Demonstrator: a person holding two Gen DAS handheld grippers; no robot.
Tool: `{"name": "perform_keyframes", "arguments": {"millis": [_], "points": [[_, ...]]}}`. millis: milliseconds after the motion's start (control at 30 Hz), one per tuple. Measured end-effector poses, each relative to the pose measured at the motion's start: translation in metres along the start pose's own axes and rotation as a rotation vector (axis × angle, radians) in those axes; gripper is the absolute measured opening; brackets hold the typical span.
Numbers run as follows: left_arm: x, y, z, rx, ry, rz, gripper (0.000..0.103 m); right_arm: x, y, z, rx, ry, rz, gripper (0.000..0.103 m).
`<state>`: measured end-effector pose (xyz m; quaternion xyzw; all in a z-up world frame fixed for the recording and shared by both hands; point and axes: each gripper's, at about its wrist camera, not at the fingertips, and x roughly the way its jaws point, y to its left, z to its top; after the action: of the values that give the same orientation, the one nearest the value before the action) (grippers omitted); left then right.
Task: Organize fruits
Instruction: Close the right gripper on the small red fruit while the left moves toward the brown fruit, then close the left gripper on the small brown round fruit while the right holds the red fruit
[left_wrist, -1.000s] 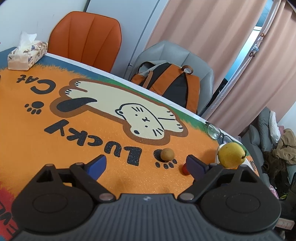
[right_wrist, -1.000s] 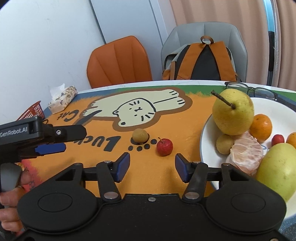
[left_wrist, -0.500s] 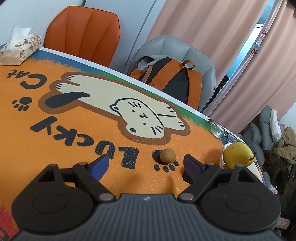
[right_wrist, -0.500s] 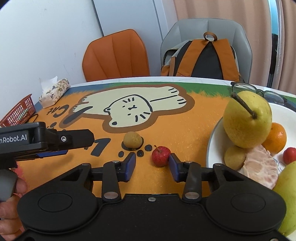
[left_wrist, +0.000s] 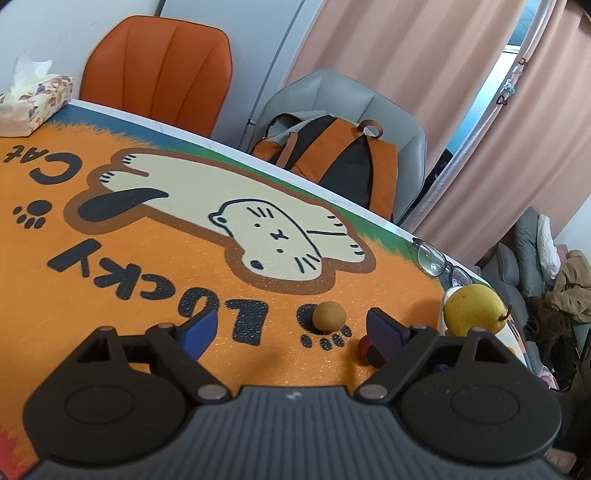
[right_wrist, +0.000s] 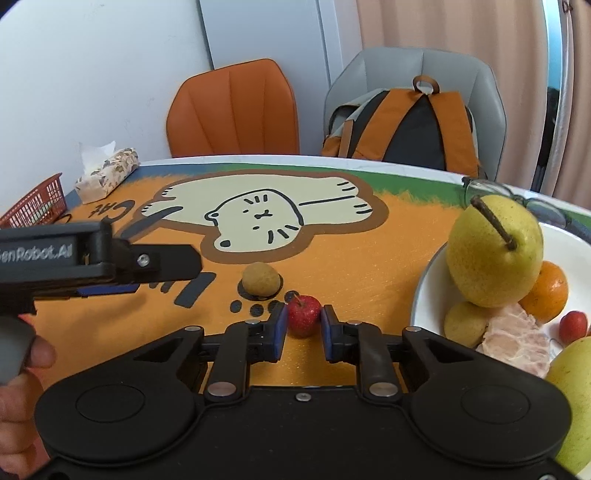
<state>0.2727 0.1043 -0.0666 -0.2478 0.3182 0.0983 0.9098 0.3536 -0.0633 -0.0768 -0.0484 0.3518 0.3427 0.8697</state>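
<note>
A small red fruit (right_wrist: 303, 308) lies on the orange cat mat, and my right gripper (right_wrist: 304, 322) is shut on it, blue pads pressed to both its sides. Just beyond it sits a round brown fruit (right_wrist: 260, 279). In the left wrist view that brown fruit (left_wrist: 328, 315) lies a little ahead, between the fingers of my left gripper (left_wrist: 290, 321), which is open and holds nothing. The red fruit (left_wrist: 363, 347) peeks out beside its right finger. A white plate (right_wrist: 430, 284) at the right holds a yellow pear (right_wrist: 491, 251), an orange (right_wrist: 550, 291), a peeled citrus (right_wrist: 517, 341) and other fruit.
A tissue box (left_wrist: 33, 99) and a red basket (right_wrist: 33, 205) stand at the mat's far left. Glasses (left_wrist: 432, 254) lie beyond the plate. Behind the table are an orange chair (right_wrist: 232, 110) and a grey chair with a backpack (right_wrist: 410, 125).
My right gripper's jaws have come together around the red fruit and now press on it. The left gripper has edged forward toward the brown fruit, staying open.
</note>
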Motion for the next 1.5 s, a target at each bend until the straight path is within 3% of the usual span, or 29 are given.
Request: {"name": "perform_keyframes", "arguments": {"millis": [267, 533, 600, 667, 767, 833, 1000, 1033, 1067, 1333, 1433, 1500], "points": [[0.010, -0.018, 0.002, 0.032, 0.002, -0.019, 0.086, -0.015, -0.007, -0.003, 0.010, -0.026, 0.001, 0.020], [0.033, -0.035, -0.003, 0.066, 0.037, -0.034, 0.067, -0.028, -0.014, -0.007, 0.023, -0.030, 0.011, 0.019], [0.039, -0.036, -0.006, 0.073, 0.048, -0.029, 0.063, -0.027, -0.015, -0.009, 0.022, -0.023, 0.012, 0.012], [0.044, -0.035, -0.009, 0.075, 0.060, -0.021, 0.049, -0.027, -0.014, -0.010, 0.020, -0.024, 0.014, 0.012], [0.047, -0.031, -0.012, 0.070, 0.063, -0.005, 0.026, -0.026, -0.011, -0.010, 0.001, -0.012, 0.009, 0.024], [0.047, -0.027, -0.012, 0.060, 0.068, -0.006, 0.018, -0.025, -0.010, -0.011, -0.002, -0.008, 0.012, 0.029], [0.041, -0.019, -0.013, 0.040, 0.064, -0.011, 0.017, -0.017, -0.009, -0.014, -0.003, 0.007, 0.011, 0.030], [0.039, -0.016, -0.014, 0.033, 0.063, -0.013, 0.014, -0.017, -0.007, -0.015, -0.012, 0.008, 0.008, 0.030], [0.038, -0.014, -0.014, 0.028, 0.064, -0.016, 0.002, -0.016, -0.006, -0.015, -0.018, 0.011, 0.007, 0.030], [0.023, -0.006, -0.011, 0.015, 0.050, -0.014, 0.002, -0.018, -0.001, -0.016, -0.024, 0.018, 0.004, 0.027], [0.021, -0.006, -0.008, 0.007, 0.050, -0.005, 0.009, -0.022, -0.002, -0.016, -0.020, 0.011, 0.003, 0.027], [0.022, -0.007, -0.006, 0.004, 0.054, -0.018, 0.024, -0.024, -0.001, -0.015, -0.019, 0.006, 0.005, 0.027]]}}
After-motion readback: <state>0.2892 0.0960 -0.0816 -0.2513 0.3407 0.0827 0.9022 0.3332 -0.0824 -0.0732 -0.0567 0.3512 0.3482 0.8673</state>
